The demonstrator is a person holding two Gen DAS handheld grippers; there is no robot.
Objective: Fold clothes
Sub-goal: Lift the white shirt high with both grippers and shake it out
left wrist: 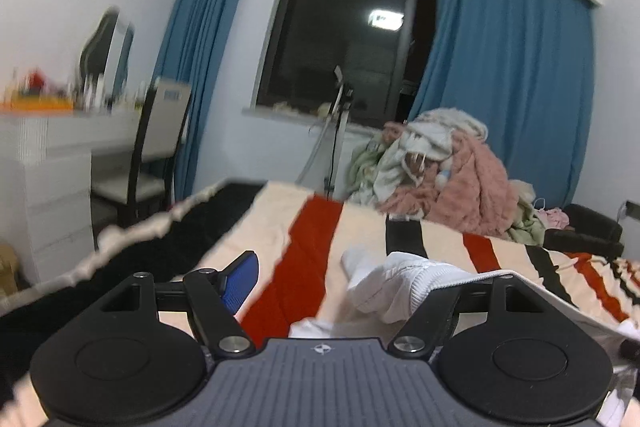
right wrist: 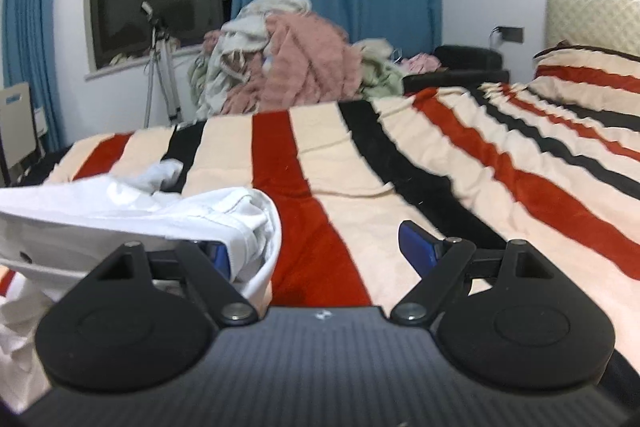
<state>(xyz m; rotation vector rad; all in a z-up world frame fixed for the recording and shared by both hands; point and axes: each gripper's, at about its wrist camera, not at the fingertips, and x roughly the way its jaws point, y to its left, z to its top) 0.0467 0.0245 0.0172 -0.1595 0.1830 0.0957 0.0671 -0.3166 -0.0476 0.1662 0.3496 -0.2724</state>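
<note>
A white garment (left wrist: 404, 287) lies on the striped bed cover (left wrist: 316, 247). In the left wrist view my left gripper (left wrist: 332, 287) is open; its left blue pad (left wrist: 240, 281) is bare, and the white cloth drapes over its right finger, hiding that pad. In the right wrist view the same white garment (right wrist: 132, 211) drapes over the left finger of my right gripper (right wrist: 320, 247), which is open; its right blue pad (right wrist: 418, 245) is bare. Neither gripper is closed on the cloth.
A heap of pink, green and white clothes (right wrist: 288, 59) sits beyond the far side of the bed. A tripod (right wrist: 160, 67) stands under the window. A chair (left wrist: 156, 151) and white dresser (left wrist: 52, 163) stand at left. A headboard (right wrist: 592, 23) is at right.
</note>
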